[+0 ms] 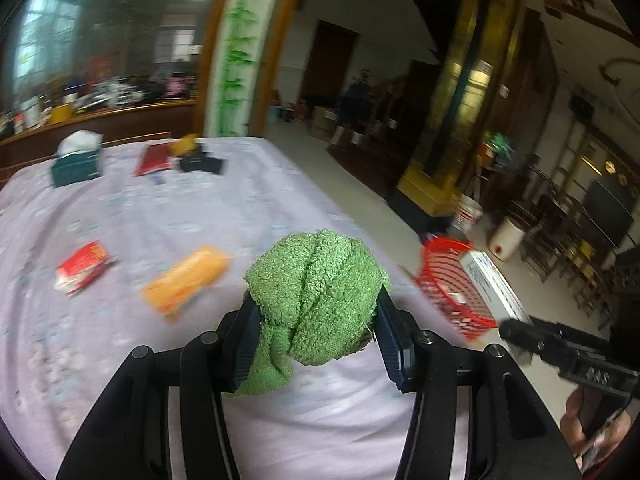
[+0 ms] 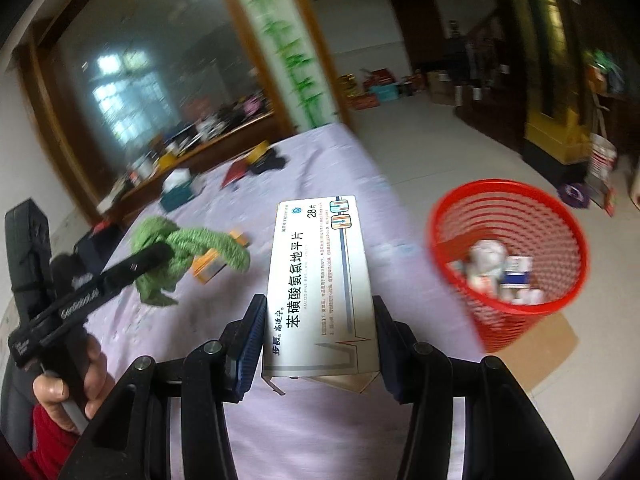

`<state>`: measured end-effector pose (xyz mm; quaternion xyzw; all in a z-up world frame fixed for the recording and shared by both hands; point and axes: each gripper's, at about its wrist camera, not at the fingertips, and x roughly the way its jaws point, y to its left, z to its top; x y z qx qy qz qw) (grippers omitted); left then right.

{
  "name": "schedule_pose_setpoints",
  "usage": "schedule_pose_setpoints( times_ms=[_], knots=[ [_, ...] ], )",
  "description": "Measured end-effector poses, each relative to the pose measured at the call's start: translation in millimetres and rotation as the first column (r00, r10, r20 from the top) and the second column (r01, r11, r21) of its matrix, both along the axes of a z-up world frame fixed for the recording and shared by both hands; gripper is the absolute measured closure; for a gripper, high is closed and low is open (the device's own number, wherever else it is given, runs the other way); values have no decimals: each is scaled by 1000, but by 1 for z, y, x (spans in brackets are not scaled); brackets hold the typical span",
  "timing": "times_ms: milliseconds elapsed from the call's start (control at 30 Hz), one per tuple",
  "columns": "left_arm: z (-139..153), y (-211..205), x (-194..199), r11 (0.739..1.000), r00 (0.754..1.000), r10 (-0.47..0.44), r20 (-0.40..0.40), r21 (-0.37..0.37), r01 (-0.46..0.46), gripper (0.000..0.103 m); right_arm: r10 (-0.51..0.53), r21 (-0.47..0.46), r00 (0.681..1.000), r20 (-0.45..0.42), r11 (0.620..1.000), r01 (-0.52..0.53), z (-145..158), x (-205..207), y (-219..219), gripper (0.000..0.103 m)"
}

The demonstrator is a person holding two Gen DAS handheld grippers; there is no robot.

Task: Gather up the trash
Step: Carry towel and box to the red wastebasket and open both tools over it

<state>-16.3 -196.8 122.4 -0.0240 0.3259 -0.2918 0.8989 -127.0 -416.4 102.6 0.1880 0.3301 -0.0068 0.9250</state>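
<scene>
Both grippers loaded above the lilac-clothed table, red mesh basket on the floor beside it.

The left gripper (image 1: 316,316) has its fingers clamped on a bunched green towel (image 1: 320,292); the right gripper (image 2: 318,334) has its fingers clamped on a white medicine box (image 2: 320,276) printed "苯磺酸氨氯地平片", "AMLODIPINE BESYLATE" and "28片". The red mesh basket (image 2: 516,320) already holds several small boxes. On the table (image 1: 180,216) lie an orange packet (image 1: 186,280), a red packet (image 1: 82,266) and a tissue box (image 1: 76,160).
</scene>
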Motion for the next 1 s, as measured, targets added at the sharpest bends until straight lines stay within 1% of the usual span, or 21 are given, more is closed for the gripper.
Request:
schedule_pose_setpoints(
  times_ms=[133,167,200,300,400,533,600,667,767,867,1000],
  knots=[
    [7,-57,-1,995,995,-99,-21,-15,98,52,-93,15,996,8,996,93,9,-10,-52,48],
    [9,-78,-2,992,991,-128,-23,-15,128,52,-119,21,993,9,993,119,11,-11,-69,48],
    [10,-90,-2,990,990,-141,-23,-15,141,52,-141,27,990,4,990,141,12,-11,-82,48],
    [7,-142,2,981,981,-194,-33,-6,193,52,-189,61,982,-4,980,189,12,-8,-119,48],
    [-1,-186,11,972,970,-233,-76,-1,233,52,-215,109,976,-19,970,216,9,-3,-150,48],
    [-15,-232,27,966,959,-257,-119,10,260,51,-228,135,973,-29,964,229,6,6,-173,48],
    [-23,-247,34,965,958,-254,-133,24,260,46,-236,135,971,-29,962,237,6,11,-180,48],
    [-26,-252,38,970,963,-234,-136,26,240,35,-241,142,970,-32,960,243,4,15,-187,47],
    [-24,-246,43,975,963,-223,-150,-16,224,25,-239,144,970,-50,959,243,-3,24,-195,47],
    [-17,-228,44,977,966,-212,-147,-42,208,25,-236,155,969,-72,957,245,-12,32,-198,47],
    [-4,-201,33,983,978,-183,-100,-31,181,25,-218,181,975,-44,958,223,-10,25,-189,47]
  ],
)
